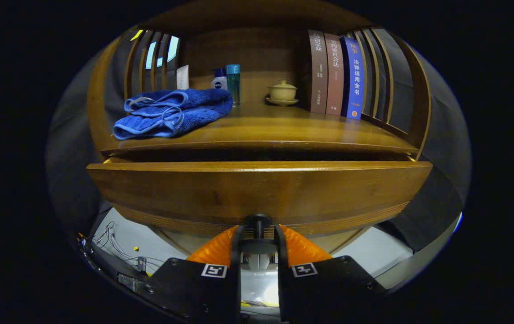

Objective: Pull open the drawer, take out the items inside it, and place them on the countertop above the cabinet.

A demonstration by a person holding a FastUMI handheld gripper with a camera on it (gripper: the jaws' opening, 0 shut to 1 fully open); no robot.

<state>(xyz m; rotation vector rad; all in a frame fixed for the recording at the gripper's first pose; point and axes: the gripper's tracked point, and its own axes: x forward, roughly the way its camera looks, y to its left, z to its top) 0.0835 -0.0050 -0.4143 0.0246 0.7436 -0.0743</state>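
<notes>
Gripping the one dark knob at the lower edge of the drawer, my fingers sit close together with the knob's stem pinched between them, one finger on each side. The drawer front stands slightly out from the cabinet, with a thin dark gap between its top edge and the desk above; I cannot see into it.

On the desk, well beyond my fingers, I count one blue towel, folded and lying near the front edge to the left. Behind it stand three toiletry containers: one white tube, one small white bottle with a blue cap, and one taller teal bottle just beside it. Near the middle back sits one pale lidded cup on its saucer. To the right of the cup, three books stand upright, touching spine to spine: two brownish ones and one blue. Wooden slats close both ends of the desk.
</notes>
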